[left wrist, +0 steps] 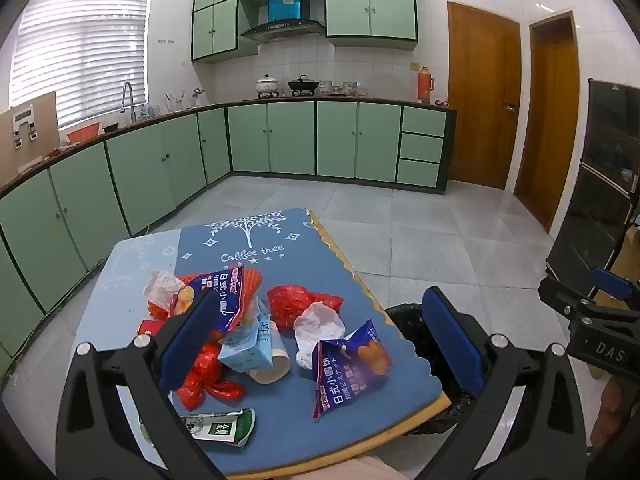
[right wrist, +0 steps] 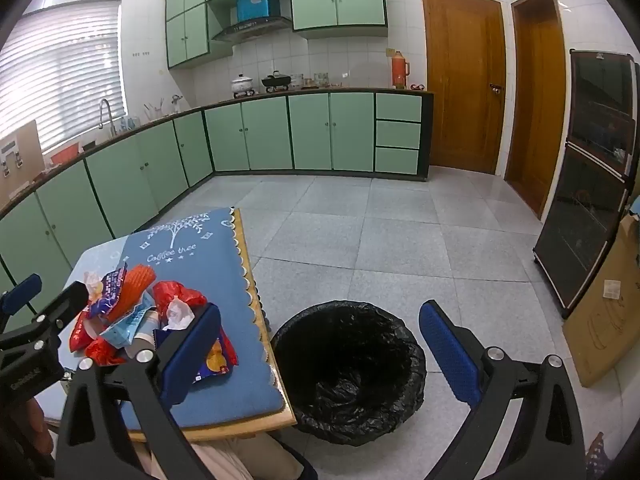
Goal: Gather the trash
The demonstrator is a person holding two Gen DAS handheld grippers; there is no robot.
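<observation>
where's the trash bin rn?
The bin stands on the floor right of the table, against its right edge, black liner visible, dead centre in the right wrist view. The left wrist view shows only its rim beyond the mat.

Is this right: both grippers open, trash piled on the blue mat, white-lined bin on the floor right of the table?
Not quite: the bin has a black liner, not white, as the right wrist view shows. The rest holds: left gripper and right gripper are open, and the trash pile sits on the blue mat.

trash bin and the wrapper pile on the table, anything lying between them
Only bare blue mat and its scalloped edge separate the wrapper pile from the trash bin, seen in the right wrist view.
</observation>
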